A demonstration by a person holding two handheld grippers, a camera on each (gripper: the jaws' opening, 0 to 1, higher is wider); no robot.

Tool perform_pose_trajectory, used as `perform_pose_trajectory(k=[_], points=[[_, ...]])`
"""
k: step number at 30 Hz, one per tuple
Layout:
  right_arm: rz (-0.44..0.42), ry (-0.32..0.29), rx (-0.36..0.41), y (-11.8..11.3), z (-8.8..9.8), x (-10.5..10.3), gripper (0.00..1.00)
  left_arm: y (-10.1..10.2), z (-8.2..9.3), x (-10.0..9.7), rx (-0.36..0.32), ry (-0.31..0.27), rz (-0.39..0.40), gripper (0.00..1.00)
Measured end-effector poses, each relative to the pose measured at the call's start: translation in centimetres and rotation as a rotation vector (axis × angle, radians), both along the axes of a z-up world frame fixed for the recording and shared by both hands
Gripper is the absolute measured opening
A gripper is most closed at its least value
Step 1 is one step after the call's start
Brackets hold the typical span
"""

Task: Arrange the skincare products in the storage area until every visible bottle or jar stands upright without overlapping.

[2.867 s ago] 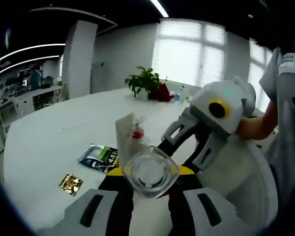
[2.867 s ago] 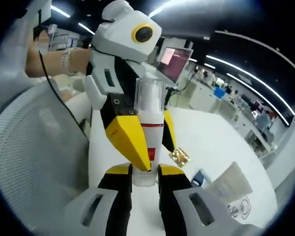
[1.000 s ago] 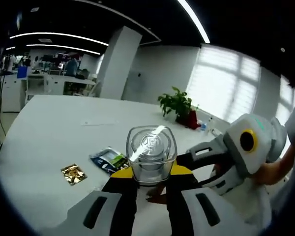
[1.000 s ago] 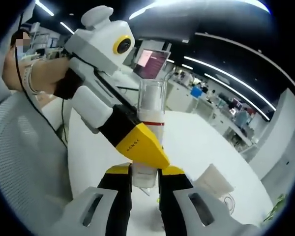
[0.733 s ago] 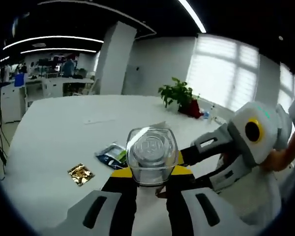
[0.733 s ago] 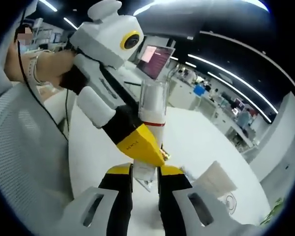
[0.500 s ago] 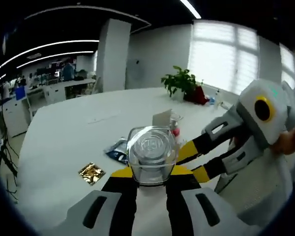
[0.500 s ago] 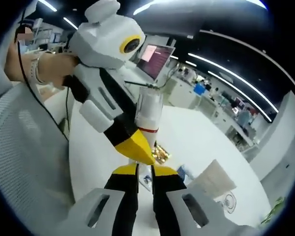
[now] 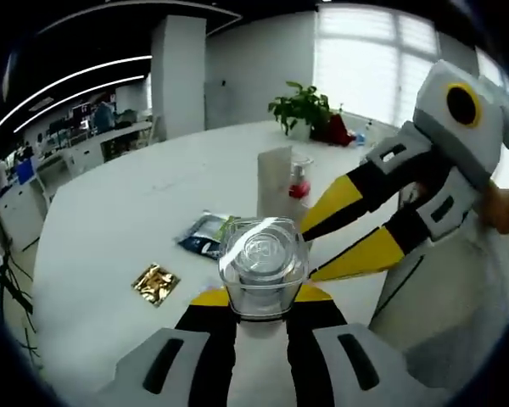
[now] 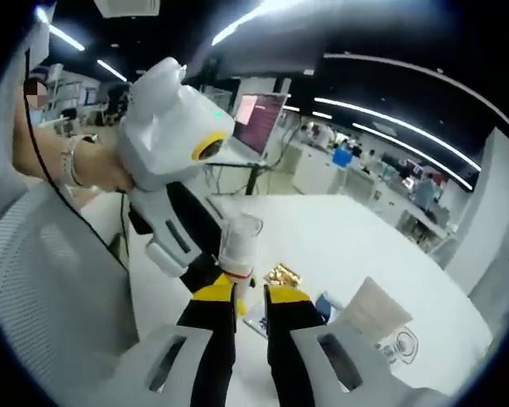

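The left tongs [image 9: 261, 298] grip a clear-capped bottle [image 9: 263, 263] aloft above the counter [image 9: 110, 229]; the right tongs [image 10: 250, 298] hang slack, jaws parted; the bottle isn't yet stood by the white tube [image 9: 276, 182]; most remains, I'd judge.

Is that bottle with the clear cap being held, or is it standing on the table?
Held. In the left gripper view the left gripper is shut on the bottle; in the right gripper view it hangs above the table.

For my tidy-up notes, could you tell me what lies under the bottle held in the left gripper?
In the left gripper view, the bottle is airborne above the white table; the bottle and jaws cover the surface directly beneath it.
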State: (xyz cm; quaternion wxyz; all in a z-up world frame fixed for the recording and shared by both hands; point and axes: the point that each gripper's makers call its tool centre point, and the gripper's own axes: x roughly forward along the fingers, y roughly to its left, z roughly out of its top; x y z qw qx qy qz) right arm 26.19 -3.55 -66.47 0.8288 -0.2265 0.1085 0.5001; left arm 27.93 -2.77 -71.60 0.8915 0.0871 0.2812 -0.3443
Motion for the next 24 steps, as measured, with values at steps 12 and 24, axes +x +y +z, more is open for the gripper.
perform_pose_trajectory(k=[12, 24], points=[[0.038, 0.067, 0.146, 1.0, 1.6, -0.7, 0.16, -0.5, -0.8, -0.8, 0.005, 0.018, -0.051, 0.18], [0.079, 0.079, 0.101, 1.6, 0.3, -1.7, 0.21, -2.2, -1.8, -2.5, 0.088, -0.001, -0.194, 0.18]])
